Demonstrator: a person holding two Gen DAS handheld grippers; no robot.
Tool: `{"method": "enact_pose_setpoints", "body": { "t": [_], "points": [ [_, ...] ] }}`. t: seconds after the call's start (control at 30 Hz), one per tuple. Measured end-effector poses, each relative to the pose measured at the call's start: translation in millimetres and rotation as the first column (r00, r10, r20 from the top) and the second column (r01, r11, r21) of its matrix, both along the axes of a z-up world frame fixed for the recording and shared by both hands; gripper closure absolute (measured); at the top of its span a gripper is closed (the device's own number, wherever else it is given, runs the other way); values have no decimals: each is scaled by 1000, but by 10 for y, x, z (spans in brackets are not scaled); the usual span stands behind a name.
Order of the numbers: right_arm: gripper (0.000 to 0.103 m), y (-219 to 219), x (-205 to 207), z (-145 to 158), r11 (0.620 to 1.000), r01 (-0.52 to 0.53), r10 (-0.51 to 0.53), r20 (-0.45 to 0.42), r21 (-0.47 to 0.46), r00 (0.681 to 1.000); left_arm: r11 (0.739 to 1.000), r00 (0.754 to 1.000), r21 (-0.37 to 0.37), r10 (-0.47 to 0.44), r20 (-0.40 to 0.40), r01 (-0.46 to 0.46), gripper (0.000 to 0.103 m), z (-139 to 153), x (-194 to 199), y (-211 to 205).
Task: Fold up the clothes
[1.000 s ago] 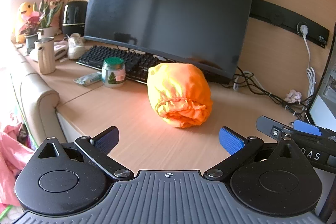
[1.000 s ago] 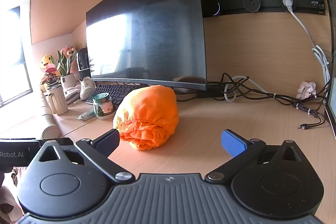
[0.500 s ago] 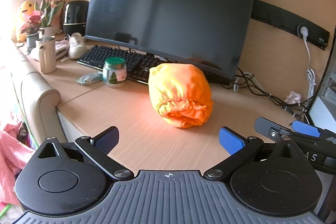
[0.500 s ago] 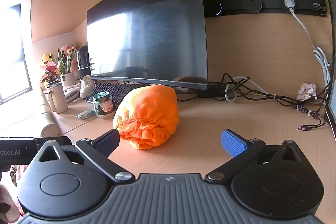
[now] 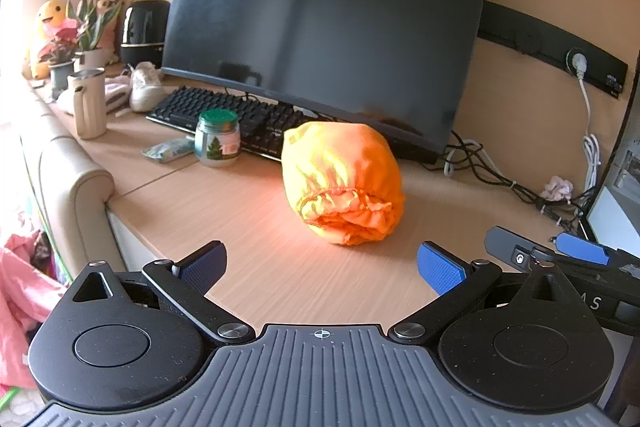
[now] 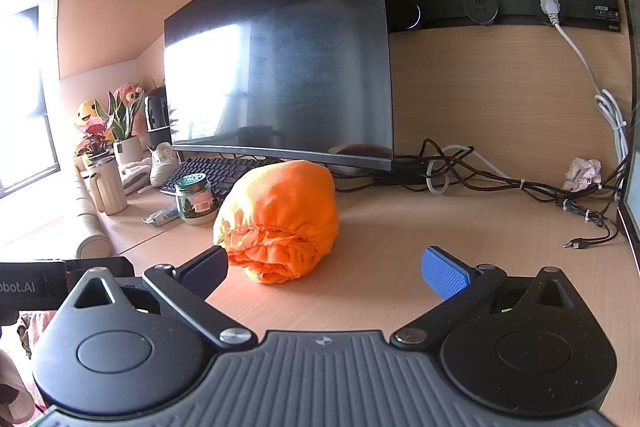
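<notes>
Both wrist cameras sat low over the desk (image 5: pixel 280 279), looking forward between their own spread fingers toward the monitor (image 5: pixel 328 27). The left view looked from the left, the right view from the right; both shared the orange bundle (image 6: pixel 280 219), close ahead.

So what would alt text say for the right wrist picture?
An orange garment rolled into a bundle sits on a wooden desk, just beyond the right tool, whose jaws are open and empty. A dark monitor stands behind.

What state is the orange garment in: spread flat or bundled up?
Bundled up. The orange garment sits as a rounded lump on the desk, its gathered hem facing the camera.
</notes>
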State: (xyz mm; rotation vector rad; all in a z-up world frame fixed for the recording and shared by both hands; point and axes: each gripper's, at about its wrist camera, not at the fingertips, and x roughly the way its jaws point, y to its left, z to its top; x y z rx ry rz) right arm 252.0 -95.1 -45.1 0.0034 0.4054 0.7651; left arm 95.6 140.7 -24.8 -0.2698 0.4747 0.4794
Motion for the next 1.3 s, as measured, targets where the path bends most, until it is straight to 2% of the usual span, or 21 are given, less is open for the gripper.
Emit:
{"method": "enact_pose_setpoints", "body": {
  "t": [1.3],
  "points": [
    [0,-55,41,-12,1000,19,-19,21,-17,1000,1000,1000,8,9,-24,-9,0,-9,54,-23]
  ]
}}
